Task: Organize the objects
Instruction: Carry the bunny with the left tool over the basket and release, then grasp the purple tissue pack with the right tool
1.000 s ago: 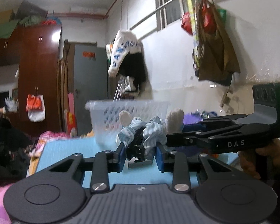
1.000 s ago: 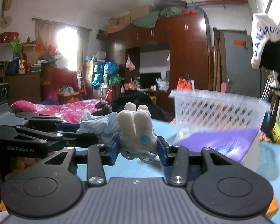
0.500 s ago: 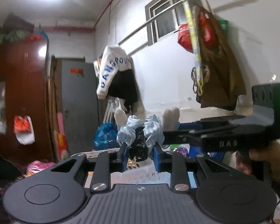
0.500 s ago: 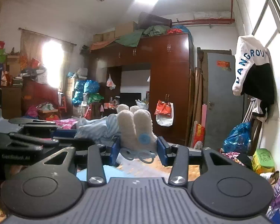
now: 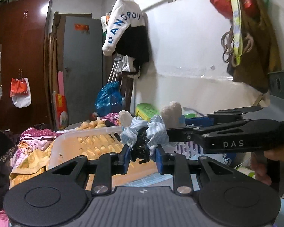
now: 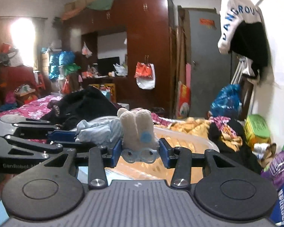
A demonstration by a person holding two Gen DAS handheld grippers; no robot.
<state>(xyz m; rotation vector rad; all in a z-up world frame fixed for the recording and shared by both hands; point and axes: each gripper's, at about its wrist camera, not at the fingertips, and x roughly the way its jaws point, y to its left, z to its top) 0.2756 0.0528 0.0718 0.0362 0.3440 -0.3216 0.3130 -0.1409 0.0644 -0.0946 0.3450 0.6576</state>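
My left gripper is shut on a light blue scrunchie with a black clip in its middle. My right gripper is shut on a cream plush toy with a blue dot and small blue glasses. Both grippers hold their items side by side above a white plastic basket, which also shows in the right wrist view. The right gripper reaches in from the right in the left wrist view. The scrunchie and the left gripper show at left in the right wrist view.
A light blue tabletop lies under the basket. A bed with pink bedding and dark clothes is behind. Clothes hang on the white wall. A purple pack and a green box lie at right.
Both grippers have tilted down after swinging up. The basket is back in view, now seen from above, right under the held items. Both grips are unchanged.
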